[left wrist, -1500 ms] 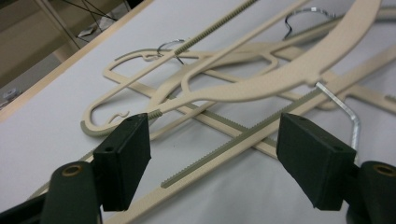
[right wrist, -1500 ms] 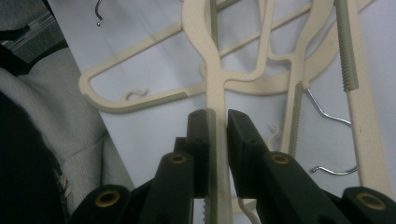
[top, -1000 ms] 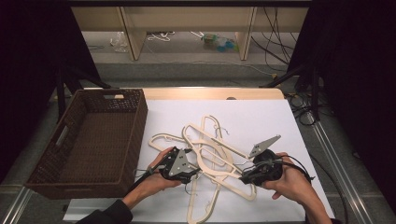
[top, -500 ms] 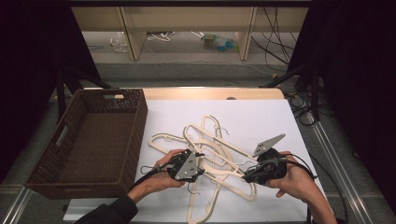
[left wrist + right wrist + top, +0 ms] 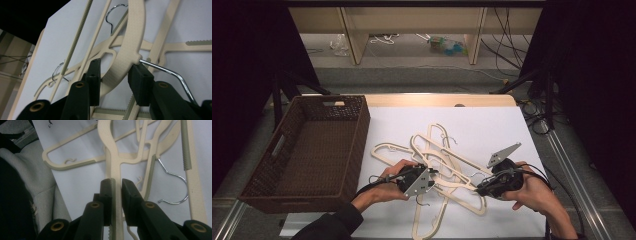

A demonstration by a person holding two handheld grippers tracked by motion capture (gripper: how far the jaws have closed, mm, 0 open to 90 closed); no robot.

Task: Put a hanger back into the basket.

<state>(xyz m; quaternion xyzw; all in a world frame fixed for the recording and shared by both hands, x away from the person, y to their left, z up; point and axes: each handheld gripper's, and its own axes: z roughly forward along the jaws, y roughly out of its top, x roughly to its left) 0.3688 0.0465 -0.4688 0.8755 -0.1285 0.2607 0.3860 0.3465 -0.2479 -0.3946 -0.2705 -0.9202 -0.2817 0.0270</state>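
1. Left gripper [image 5: 428, 176] was held near the front edge of the table, at the left side of the hanger pile, and the broad curved neck of one cream hanger [image 5: 130, 50] stood between its jaws. The jaws had just been closing, but a gap still showed between each pad and the hanger, so nothing was clamped yet.
2. The right gripper [image 5: 479, 190] was at the right side of the pile, also near the front edge. Its jaws were pressed together on a thin cream bar [image 5: 115, 195] of a hanger, seen edge-on in the right gripper view.
3. The white sheet [image 5: 492, 125] covered most of the table [image 5: 412, 99] and carried everything except the basket.
4. The brown wicker basket [image 5: 357, 150] stood at the left edge of the sheet, just beside it.
5. The pile of cream hangers [image 5: 437, 150] lay crossed over each other in the middle of the sheet, toward the front.
6. A steel hook [image 5: 175, 75] came out of the neck of the hanger, just beside the left gripper's right-hand pad.
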